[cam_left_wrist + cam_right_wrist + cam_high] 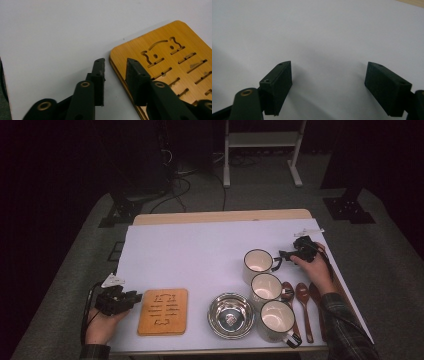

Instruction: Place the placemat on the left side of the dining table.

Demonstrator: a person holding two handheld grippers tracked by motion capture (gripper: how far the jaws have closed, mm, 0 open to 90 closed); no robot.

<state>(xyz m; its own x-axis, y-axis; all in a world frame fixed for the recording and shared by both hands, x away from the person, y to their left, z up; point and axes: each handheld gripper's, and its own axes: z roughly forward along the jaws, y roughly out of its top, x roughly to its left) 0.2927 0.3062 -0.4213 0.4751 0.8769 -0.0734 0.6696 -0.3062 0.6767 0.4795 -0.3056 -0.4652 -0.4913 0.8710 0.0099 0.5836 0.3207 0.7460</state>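
While the left tongs straddle the near-left corner of the square, slotted bamboo trivet, the grip is not yet made: in the left gripper view one jaw sits on the white sheet just outside the board's edge, the other rides over its top face, and a gap shows between the outer pad and the wood. Jaws narrowed but not clamped on anything I can see.

Trivet lies flat on the white-covered table, near the front edge, unlifted by the look of it.

Right of the trivet, apart from it: a shiny round steel bowl. Beyond the bowl, farther right, three white ceramic mugs in a close line running away from the front edge. Just right of the mugs, dark brown wooden spoons lying side by side.

Right tongs hover far right of the trivet, beside the handle of the rearmost mug. In the right gripper view jaws stand wide, bare sheet between them, released, holding nothing.

Judgement: early stage. Approach to the trivet looks done; closing on its edge, lifting and placing remain. Mugs, bowl and spoons appear untouched in their rows.
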